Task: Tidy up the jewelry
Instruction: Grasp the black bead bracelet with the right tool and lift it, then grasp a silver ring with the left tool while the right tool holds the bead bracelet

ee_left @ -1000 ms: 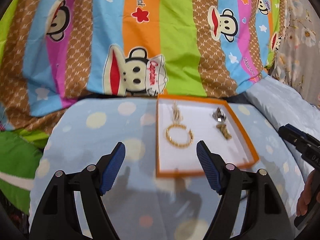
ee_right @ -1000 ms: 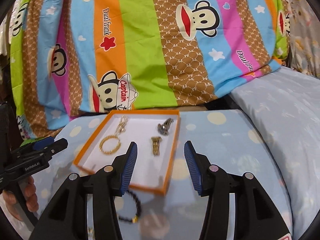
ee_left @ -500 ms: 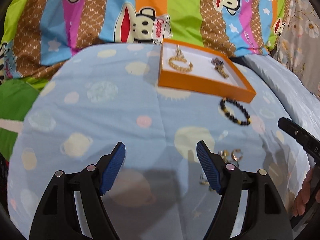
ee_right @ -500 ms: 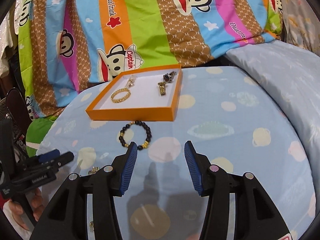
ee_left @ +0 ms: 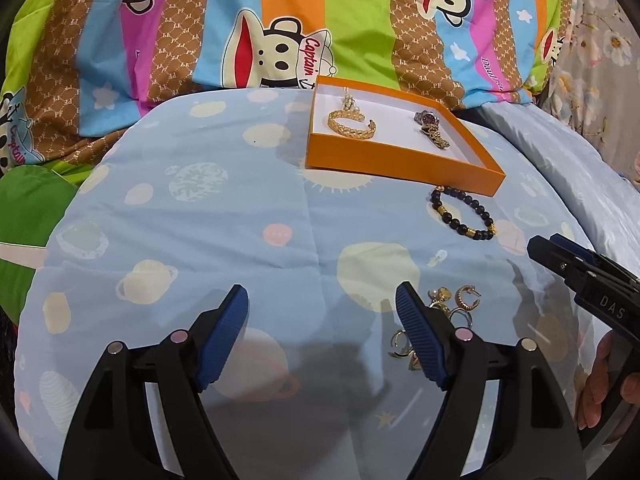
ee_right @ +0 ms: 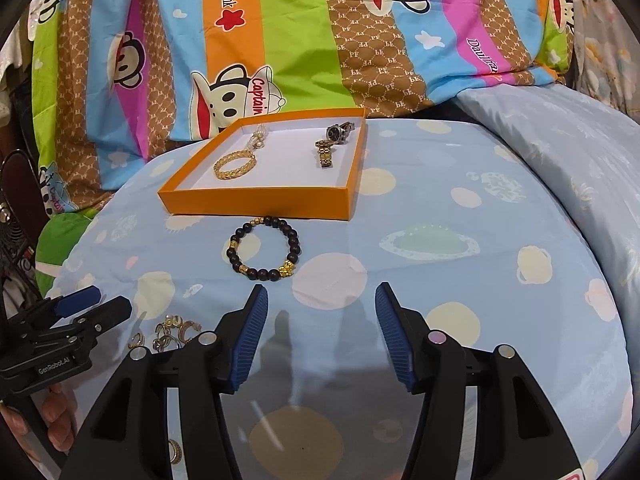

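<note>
An orange tray (ee_left: pixel 400 164) (ee_right: pixel 256 202) lies on the blue planet-print sheet. It holds a gold chain bracelet (ee_left: pixel 348 128) (ee_right: pixel 224 172), a pearl piece (ee_right: pixel 258 138) and a watch (ee_left: pixel 430 124) (ee_right: pixel 335 133). A black beaded bracelet (ee_left: pixel 466 231) (ee_right: pixel 260 273) lies on the sheet just in front of the tray. Several gold earrings and rings (ee_left: pixel 448 304) (ee_right: pixel 176 332) lie nearer, beside my left gripper's right finger. My left gripper (ee_left: pixel 320 292) (ee_right: pixel 108 300) and right gripper (ee_right: pixel 322 290) (ee_left: pixel 548 246) hover over the sheet, jaws opening, nothing between them. The beaded bracelet is just ahead of the right one.
A striped cartoon-monkey blanket (ee_right: pixel 280 40) rises behind the tray. A pale blue pillow (ee_right: pixel 560 128) lies at the right. A green cloth (ee_left: pixel 32 208) is at the left edge. Fingers of a hand (ee_right: pixel 52 412) show on the left gripper's handle.
Both grippers pulled back from the tray and sank toward the sheet, then held still. The beaded bracelet and the earring pile came into view. The right jaws stand wider.
</note>
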The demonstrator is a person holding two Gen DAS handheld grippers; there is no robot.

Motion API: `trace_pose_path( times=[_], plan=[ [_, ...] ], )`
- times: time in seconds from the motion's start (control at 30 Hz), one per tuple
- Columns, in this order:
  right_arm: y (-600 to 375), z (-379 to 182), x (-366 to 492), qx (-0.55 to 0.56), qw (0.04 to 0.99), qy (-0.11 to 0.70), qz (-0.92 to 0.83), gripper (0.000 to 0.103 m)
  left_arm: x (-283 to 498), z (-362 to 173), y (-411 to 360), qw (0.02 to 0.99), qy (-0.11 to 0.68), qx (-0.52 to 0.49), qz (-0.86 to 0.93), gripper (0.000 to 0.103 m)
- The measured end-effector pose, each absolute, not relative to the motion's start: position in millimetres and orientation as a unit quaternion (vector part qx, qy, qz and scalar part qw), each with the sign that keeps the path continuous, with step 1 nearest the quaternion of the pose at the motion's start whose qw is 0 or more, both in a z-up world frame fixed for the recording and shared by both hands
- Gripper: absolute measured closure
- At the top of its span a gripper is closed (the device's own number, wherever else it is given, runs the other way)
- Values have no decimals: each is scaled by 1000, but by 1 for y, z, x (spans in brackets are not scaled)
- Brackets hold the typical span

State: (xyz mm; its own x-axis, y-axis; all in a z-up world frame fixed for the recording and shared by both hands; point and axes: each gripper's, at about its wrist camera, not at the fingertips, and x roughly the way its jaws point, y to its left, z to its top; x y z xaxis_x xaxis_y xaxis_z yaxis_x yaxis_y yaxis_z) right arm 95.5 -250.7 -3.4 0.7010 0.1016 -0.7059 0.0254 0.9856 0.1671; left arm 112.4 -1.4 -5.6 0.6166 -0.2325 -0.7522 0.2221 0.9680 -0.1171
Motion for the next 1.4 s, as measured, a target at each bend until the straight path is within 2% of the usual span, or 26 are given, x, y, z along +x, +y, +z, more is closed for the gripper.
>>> trace_pose_path(
  times=[0.13,0.27,0.4,0.73,0.77,0.93,1.1,1.3,1.4],
  plan=[
    [-249,-4,100,87,917,388,27,44,113,-6,-3,898,421,-4,-128,29],
    [-239,-2,114,87,916,389,38,34,113,-6,-3,898,422,-5,-128,29],
    [-218,-1,135,51,916,395,44,31,112,-7,-2,897,423,-6,-129,29],
    [-201,-13,163,30,902,430,36,31,111,-9,-5,895,426,-2,-133,29],
    [-203,-14,164,33,900,432,36,33,112,-8,-5,895,427,-1,-133,29],
    [-205,-17,163,39,897,439,35,57,112,-8,-5,894,427,-1,-133,29],
    [-206,-17,158,37,897,439,35,88,108,-7,-8,892,426,4,-149,29],
    [-218,-15,143,48,897,439,33,90,91,-8,-25,880,431,28,-199,29],
    [-222,-14,133,54,896,439,32,96,85,-9,-33,874,434,36,-217,29]
  ],
)
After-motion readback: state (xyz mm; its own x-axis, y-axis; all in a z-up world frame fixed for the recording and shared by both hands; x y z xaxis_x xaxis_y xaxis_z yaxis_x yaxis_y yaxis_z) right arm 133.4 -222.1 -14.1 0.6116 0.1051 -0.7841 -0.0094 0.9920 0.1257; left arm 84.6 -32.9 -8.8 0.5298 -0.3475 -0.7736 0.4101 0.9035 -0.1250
